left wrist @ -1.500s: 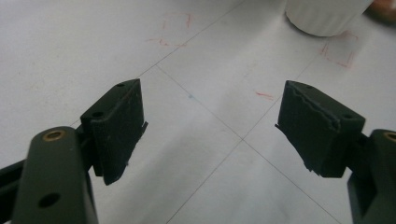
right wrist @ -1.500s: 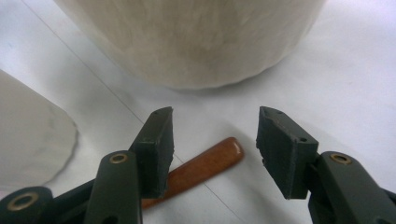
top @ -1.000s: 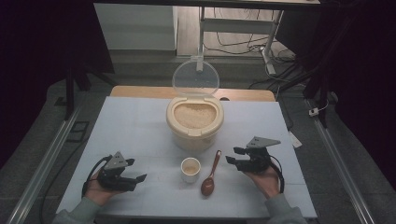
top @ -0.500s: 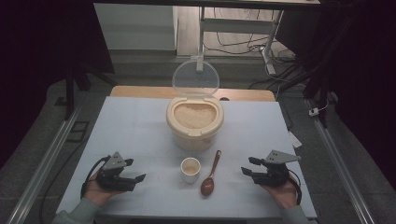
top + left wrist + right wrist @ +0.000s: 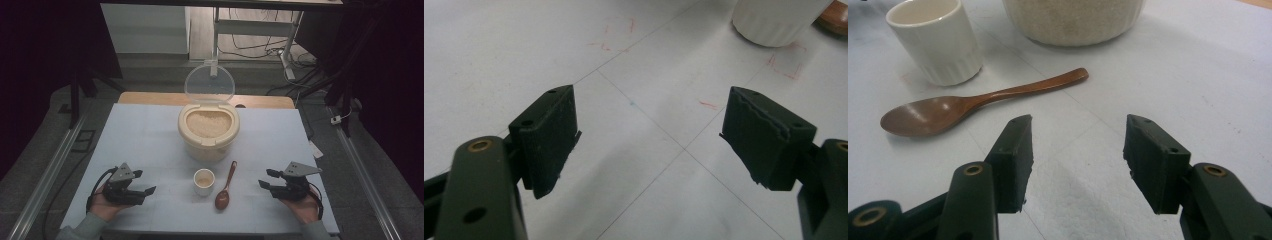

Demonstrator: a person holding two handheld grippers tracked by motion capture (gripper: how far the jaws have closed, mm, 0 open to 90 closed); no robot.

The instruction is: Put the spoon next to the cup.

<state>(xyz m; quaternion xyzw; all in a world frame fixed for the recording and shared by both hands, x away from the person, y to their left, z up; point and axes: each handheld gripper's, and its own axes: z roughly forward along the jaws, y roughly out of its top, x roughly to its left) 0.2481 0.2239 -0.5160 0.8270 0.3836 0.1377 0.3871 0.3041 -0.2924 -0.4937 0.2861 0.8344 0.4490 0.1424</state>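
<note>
At a pale blue table (image 5: 150, 130), a person rests a two-jaw tool in each hand, both near the front edge and well apart from each other: the left gripper (image 5: 146, 191) with its jaws spread wide and nothing between them, the right gripper (image 5: 265, 179) likewise spread and empty, its jaws aimed across the table toward a wooden spoon (image 5: 226, 186). The spoon lies flat between the two hands, bowl toward the person and handle angled away toward a cream rice container (image 5: 208, 131), just beside a small white cup (image 5: 204, 181) on its left. The likely step is picking up the spoon with the right gripper; doing it well would mean coming in low, straddling the slim handle near its middle rather than the bowl, and closing squarely so the handle does not roll or skid on the smooth cover, while keeping clear of the cup. In the right gripper view the spoon (image 5: 973, 100) shows as dark reddish-brown, glossy and smooth, with a shallow oval bowl and a thin, gently curved handle that flares slightly at its end. The container stands open, its clear round lid (image 5: 209, 84) tipped upright behind it, filled with pale grains; the cup looks partly filled, though with what is hard to tell.
</note>
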